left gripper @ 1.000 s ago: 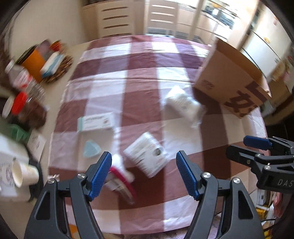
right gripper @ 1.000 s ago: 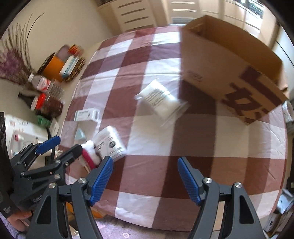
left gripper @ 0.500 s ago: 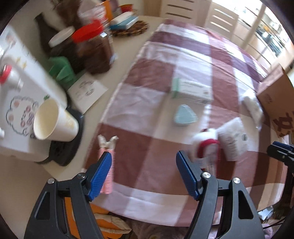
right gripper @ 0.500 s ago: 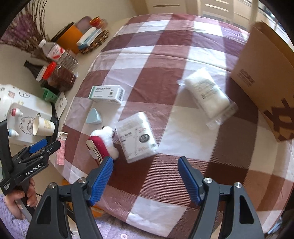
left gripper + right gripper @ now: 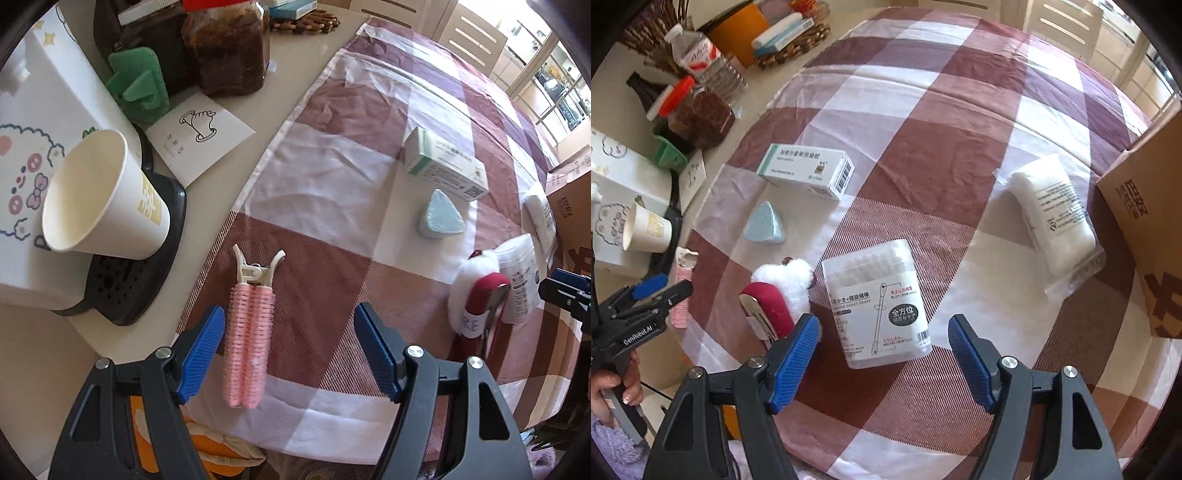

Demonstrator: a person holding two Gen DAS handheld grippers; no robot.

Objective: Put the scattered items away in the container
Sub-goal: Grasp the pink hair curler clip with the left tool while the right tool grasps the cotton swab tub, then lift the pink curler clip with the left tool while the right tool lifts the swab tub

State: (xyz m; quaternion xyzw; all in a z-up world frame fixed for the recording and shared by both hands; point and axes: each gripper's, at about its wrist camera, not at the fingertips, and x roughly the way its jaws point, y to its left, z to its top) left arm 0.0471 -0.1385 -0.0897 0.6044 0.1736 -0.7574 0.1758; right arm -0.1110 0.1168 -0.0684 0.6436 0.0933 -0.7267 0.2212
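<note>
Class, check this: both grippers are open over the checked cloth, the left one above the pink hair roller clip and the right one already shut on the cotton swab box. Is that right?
Not quite. The right gripper is not shut on the cotton swab box: the right wrist view shows its jaws open, with the box below and between them, untouched. The left gripper is open above the pink hair roller clip, as stated.

A cream table (image 5: 295,70) bears a maroon-and-white checked cloth (image 5: 923,110). On the cloth lie a pink hair-roller clip (image 5: 249,332), a white-and-green medicine box (image 5: 807,170), a pale-blue triangular object (image 5: 764,225), a red-and-white plush item (image 5: 779,291), a cotton-swab box (image 5: 879,302), a bagged white pack (image 5: 1052,218) and a cardboard box (image 5: 1145,221). Off the cloth stand a jar (image 5: 225,48) and a printed card (image 5: 199,136).
</note>
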